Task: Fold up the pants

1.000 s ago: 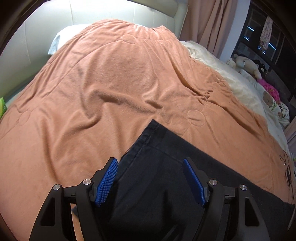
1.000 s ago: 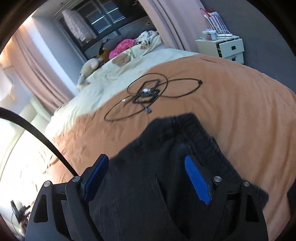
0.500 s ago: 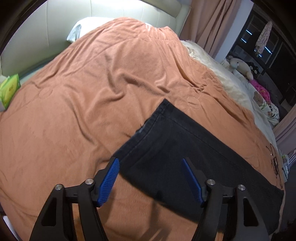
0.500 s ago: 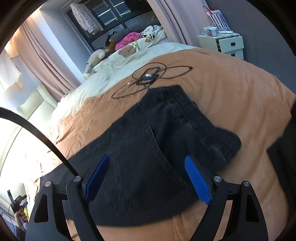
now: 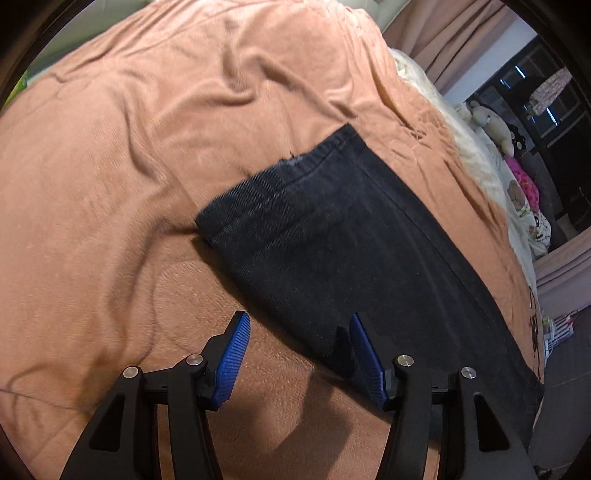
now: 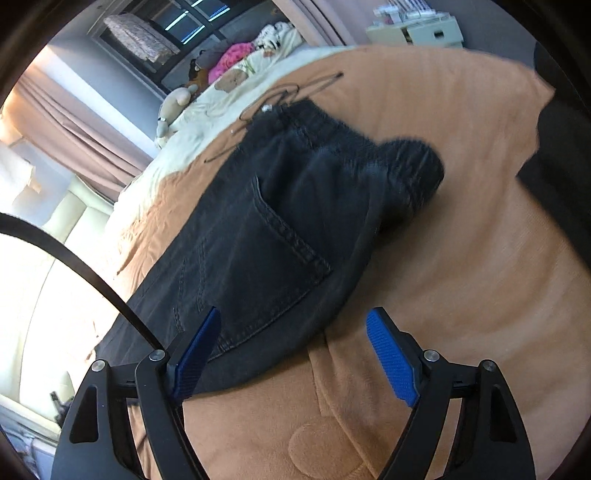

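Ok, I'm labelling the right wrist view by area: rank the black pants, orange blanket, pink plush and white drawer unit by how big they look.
1. orange blanket
2. black pants
3. white drawer unit and pink plush: both small and far off, too alike to rank.

Black denim pants lie flat and lengthwise on an orange bed cover. Hemmed leg end slightly frayed; back pocket faces up, waistband bunched.
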{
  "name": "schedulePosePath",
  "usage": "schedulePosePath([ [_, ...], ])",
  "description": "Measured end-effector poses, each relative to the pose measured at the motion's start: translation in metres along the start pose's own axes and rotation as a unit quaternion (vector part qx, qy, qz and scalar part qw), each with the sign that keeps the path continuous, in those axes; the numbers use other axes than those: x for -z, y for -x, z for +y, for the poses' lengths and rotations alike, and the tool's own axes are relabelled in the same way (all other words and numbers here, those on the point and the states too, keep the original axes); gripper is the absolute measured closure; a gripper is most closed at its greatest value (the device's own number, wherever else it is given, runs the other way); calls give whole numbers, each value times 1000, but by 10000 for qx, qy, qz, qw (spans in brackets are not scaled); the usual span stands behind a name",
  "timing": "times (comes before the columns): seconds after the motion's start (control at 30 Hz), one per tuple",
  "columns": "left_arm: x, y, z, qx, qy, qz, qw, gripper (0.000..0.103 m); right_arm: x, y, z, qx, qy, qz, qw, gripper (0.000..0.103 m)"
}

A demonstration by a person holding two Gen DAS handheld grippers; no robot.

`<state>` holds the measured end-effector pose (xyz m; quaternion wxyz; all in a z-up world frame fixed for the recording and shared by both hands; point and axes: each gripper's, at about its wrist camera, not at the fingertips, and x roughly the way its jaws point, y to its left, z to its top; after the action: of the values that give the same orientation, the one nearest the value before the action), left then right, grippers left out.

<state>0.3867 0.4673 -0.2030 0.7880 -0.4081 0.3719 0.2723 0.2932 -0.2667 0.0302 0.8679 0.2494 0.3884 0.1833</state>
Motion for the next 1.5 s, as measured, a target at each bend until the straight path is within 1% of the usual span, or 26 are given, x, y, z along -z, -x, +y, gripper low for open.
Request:
schedulePosePath([
  [0.13, -6, -11, -6, -3, -45, -90, 9999, 45, -7, -17, -4, -92, -118, 157, 9998, 22],
  [0.17, -8, -13, -6, 3, -34, -87, 10000, 45, -10, -21, -6, -33, -149, 165, 9997, 22],
  [0.23, -12, -16, -6, 46, 19, -141, 9999, 45, -17, -29, -8, -76, -215, 161, 9996, 22],
  [0.27, -14, -16, -7, 50, 29, -181, 9998, 49, -19, -32, -9, -103, -257, 149, 9995, 22],
  [0.3, -16, -15, -7, 68, 42, -240, 9997, 57, -20, -36, -12, -77, -297, 146, 9994, 22],
  [0.37, -18, -13, -6, 241, 99, -309, 9992, 64, -20, -39, -16, -136, -398, 28, 9991, 22],
  [0.4, -19, -11, -5, 342, 141, -350, 9987, 64, -22, -39, -17, -212, -429, -51, 9988, 31],
  [0.47, -18, -10, -6, 340, 170, -357, 9986, 64, -23, -32, -20, -444, -500, -294, 9973, 45],
  [0.5, -17, -12, -7, 347, 126, -289, 9989, 64, -23, -27, -23, -559, -546, -413, 9961, 47],
  [0.57, -15, -16, -9, 358, 92, -157, 9992, 64, -20, -25, -29, -627, -646, -419, 9951, 47],
  [0.7, -11, -20, -6, 356, 166, -65, 9992, 64, -10, -28, -41, -478, -834, -56, 9954, 47],
  [0.77, -11, -22, -6, 320, 139, -61, 9994, 64, -6, -25, -45, -528, -794, -60, 9954, 47],
  [0.83, -13, -27, -7, 252, 119, -104, 9996, 65, -8, -27, -44, -506, -750, -96, 9959, 47],
  [0.93, -17, -32, -9, 147, 140, -202, 9996, 73, -15, -29, -41, -496, -735, -217, 9958, 47],
  [0.97, -18, -32, -9, 132, 162, -225, 9995, 80, -18, -31, -39, -485, -711, -255, 9960, 47],
  [1.0, -18, -32, -9, 132, 190, -241, 9994, 88, -21, -35, -35, -482, -689, -294, 9960, 54],
  [1.03, -18, -31, -9, 169, 221, -255, 9993, 92, -22, -38, -32, -473, -664, -298, 9962, 60],
  [1.07, -20, -29, -10, 167, 230, -285, 9992, 94, -22, -41, -27, -409, -628, -306, 9967, 72],
  [1.1, -22, -26, -13, 156, 227, -333, 9991, 94, -22, -43, -23, -390, -585, -332, 9970, 88],
  [1.2, -26, -6, -19, 244, 188, -572, 9979, 95, -23, -34, -10, -373, -460, -463, 9972, 94],
  [1.3, -30, 20, -31, 320, 64, -719, 9969, 95, -20, -20, 4, -325, -402, -559, 9971, 98],
  [1.43, -34, 52, -42, 408, -22, -844, 9956, 95, -18, -4, 22, -447, -297, -646, 9965, 98],
  [1.5, -35, 68, -43, 433, -18, -899, 9950, 95, -11, 7, 28, -494, -321, -646, 9962, 99],
])
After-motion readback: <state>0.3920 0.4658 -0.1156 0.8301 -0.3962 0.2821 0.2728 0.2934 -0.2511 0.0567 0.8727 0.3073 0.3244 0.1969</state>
